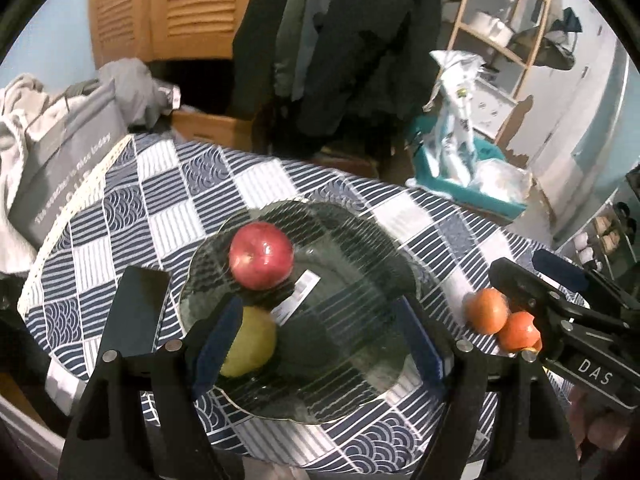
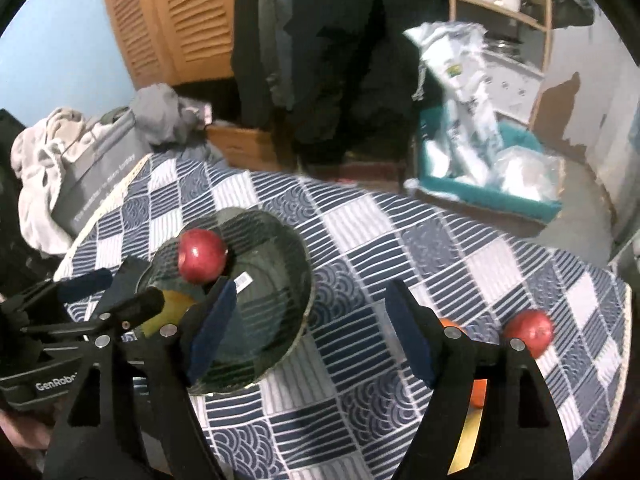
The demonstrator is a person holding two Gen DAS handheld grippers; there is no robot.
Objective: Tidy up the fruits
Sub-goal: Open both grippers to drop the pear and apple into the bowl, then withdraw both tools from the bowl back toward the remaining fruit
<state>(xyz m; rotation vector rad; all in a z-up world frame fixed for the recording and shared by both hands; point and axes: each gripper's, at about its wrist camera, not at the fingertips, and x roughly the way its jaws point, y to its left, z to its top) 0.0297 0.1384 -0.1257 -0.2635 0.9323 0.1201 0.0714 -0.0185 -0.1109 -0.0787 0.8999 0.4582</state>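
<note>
Claws both gape empty: left claw (image 1: 320,344) over the glass bowl (image 1: 360,240), right claw (image 2: 308,336) above bare counter (image 2: 360,240); oranges (image 1: 486,311) crowd the right edge.

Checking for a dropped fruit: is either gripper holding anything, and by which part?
Nothing is held. The left gripper and the right gripper are both open with no fruit between their pads.
</note>
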